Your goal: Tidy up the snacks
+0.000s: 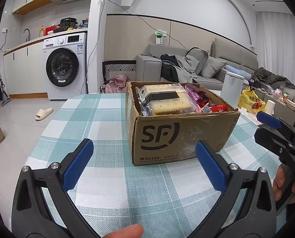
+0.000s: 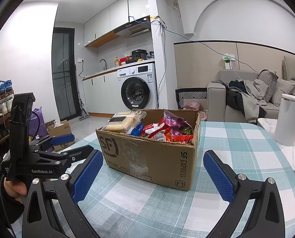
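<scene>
While level above tablecloth (image 1: 99,119), left claw (image 1: 144,168), right claw (image 2: 153,174) face snack box (image 1: 179,136), both agape, empty.

A box (image 1: 179,136) sits on the tabletop (image 1: 99,178). Snack packs (image 2: 167,130) lie in the box, with a cracker pack (image 1: 163,99) at its left side. Behind the tabletop stand a washing machine (image 1: 65,67) and a sofa (image 1: 207,65)

box (image 1: 179,136) ahead, open top
</scene>
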A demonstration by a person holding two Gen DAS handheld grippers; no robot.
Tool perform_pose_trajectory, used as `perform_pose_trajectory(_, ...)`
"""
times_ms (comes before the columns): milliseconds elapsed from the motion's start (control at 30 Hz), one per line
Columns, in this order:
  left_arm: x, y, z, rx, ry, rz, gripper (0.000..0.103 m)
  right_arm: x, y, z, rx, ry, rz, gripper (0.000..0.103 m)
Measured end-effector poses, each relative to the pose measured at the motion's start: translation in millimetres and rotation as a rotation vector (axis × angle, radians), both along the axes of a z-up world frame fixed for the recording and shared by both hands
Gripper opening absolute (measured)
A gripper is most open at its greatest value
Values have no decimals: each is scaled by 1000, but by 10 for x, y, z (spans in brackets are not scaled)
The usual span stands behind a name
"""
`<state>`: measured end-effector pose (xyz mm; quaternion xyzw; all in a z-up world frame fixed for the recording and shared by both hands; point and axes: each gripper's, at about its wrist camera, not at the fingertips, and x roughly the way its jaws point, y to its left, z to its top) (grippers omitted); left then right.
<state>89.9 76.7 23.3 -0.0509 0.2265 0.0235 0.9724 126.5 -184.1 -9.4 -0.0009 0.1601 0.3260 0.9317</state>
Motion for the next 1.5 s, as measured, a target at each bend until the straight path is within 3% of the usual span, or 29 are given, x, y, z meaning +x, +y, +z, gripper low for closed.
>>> perform_pose_trajectory(1500, -13, -13, -21, 1, -2, 6, 102, -14, 18, -14, -8, -3, 1, 103)
